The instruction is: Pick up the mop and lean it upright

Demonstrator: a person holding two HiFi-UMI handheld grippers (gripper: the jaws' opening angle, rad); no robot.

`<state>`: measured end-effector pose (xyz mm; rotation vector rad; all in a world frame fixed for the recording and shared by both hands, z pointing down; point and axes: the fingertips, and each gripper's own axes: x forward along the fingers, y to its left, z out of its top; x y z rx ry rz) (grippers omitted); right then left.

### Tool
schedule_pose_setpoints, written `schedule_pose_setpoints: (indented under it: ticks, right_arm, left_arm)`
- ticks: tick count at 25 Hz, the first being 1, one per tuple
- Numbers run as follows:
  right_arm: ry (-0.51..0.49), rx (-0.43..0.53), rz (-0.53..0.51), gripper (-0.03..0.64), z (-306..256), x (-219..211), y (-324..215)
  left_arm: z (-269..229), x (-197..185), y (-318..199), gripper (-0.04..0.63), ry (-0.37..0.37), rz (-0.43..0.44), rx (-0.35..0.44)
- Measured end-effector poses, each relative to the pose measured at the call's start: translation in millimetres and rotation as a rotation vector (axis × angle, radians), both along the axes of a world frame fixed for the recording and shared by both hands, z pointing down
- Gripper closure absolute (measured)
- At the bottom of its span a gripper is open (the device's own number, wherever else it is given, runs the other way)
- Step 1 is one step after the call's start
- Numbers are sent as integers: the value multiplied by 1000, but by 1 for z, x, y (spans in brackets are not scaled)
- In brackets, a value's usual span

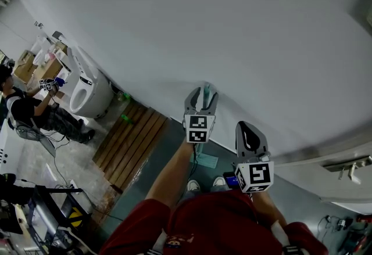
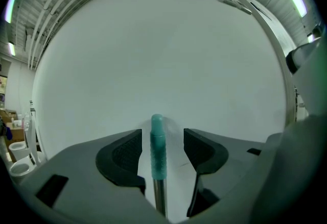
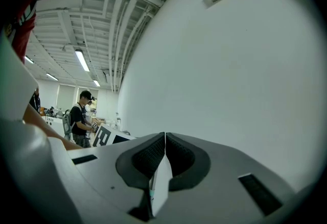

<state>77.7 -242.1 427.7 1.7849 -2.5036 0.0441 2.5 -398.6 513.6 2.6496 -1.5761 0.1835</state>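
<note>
Wearer: dark red short-sleeved top (image 1: pixel 215 219), white straps (image 1: pixel 278 232) at either side of the chest, light sneakers (image 1: pixel 192 186). Left claw (image 1: pixel 204 94) and right claw (image 1: pixel 247 127): grey moulded shells with dark rectangular slots in the upper faces, and black cross-hatched pads (image 2: pixel 122 154). Each carries a cube (image 1: pixel 197 128) with black-and-white square markers on its faces.

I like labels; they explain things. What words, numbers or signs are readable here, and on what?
No readable words or numbers anywhere.
Marker cubes: black-and-white square patterns, not letters.
Red shirt print: too blurred to read.
Toilet's black mark: too small to read.
</note>
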Motion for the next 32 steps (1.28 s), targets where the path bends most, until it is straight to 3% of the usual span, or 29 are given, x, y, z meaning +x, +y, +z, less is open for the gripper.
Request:
schedule_pose_setpoints:
  ticks: [9, 13, 17, 20, 32]
  right_arm:
    - [-12, -10, 4, 597, 4, -2, 0]
    - [-15, -22, 3, 597, 9, -3, 2]
    - [-14, -34, -1, 597, 13, -5, 1]
    - [-13, -33, -4, 597, 13, -5, -1]
    - [-10, -29, -30, 597, 10, -18, -3]
  left_arm:
    - [-12, -9, 62, 334, -20, 26, 13]
    - [-29, -20, 107, 334, 8, 16, 32]
    - [-41, -41, 148, 334, 31, -31, -7]
    - [-52, -49, 170, 334, 50, -61, 16]
    - [-77, -62, 172, 335, 70, -100, 48]
